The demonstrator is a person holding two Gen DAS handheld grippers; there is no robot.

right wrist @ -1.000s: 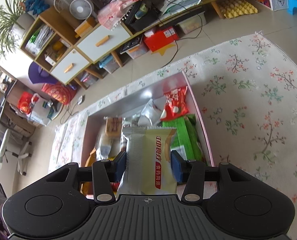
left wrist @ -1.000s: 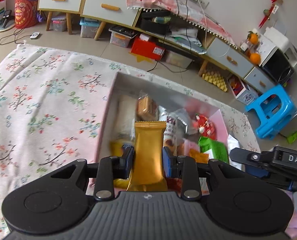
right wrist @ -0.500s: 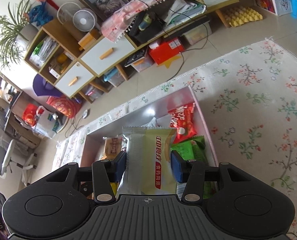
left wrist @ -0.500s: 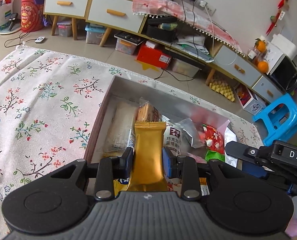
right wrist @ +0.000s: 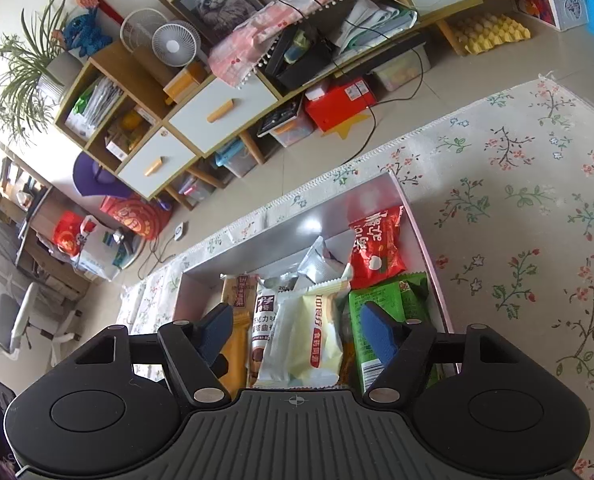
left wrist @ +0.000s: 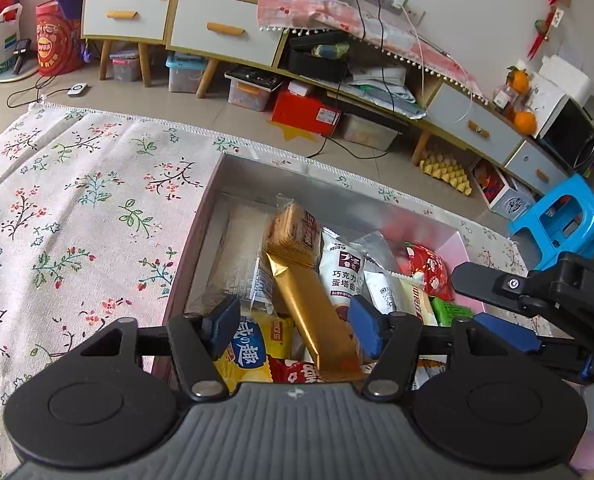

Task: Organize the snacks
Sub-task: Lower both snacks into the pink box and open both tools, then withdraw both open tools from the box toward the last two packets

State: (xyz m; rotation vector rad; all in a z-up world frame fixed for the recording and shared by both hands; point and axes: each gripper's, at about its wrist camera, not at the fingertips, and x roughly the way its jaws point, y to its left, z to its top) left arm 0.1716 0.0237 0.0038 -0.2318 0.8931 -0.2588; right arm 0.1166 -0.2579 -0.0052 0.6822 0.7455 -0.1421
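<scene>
A gold snack bar (left wrist: 315,312) is seen lying tilted inside the box (left wrist: 201,236), resting on the other packets between the spread fingers of the left gripper (left wrist: 293,322); neither blue pad (left wrist: 225,322) is touching it. Its upper end is laid against a brown biscuit pack (left wrist: 295,234), and a yellow packet (left wrist: 249,352) with blue lettering is found just beside it to the left. A white packet with brown print (left wrist: 343,276) is placed to its right, with a red packet (left wrist: 427,270) farther right near the box's pink wall.

In the right wrist view, a pale yellow-white packet (right wrist: 309,340) with a red label strip is seen lying in the same box between the parted fingers of the right gripper (right wrist: 297,330), gripped by neither pad. A green packet (right wrist: 381,320) is set just to its right, a red packet (right wrist: 375,246) lies beyond that, and a silver foil packet (right wrist: 321,260) is tucked near the middle. The gold bar (right wrist: 233,354) is partly seen at the left, behind the left-hand pad.

The box is set on a floral cloth (left wrist: 77,208) spread over the floor. Behind it, a low cabinet (left wrist: 225,32) with white drawers, a red carton (left wrist: 305,110) and a blue stool (left wrist: 565,220) are visible. The right gripper's body (left wrist: 537,292) is seen at the right edge of the left wrist view.
</scene>
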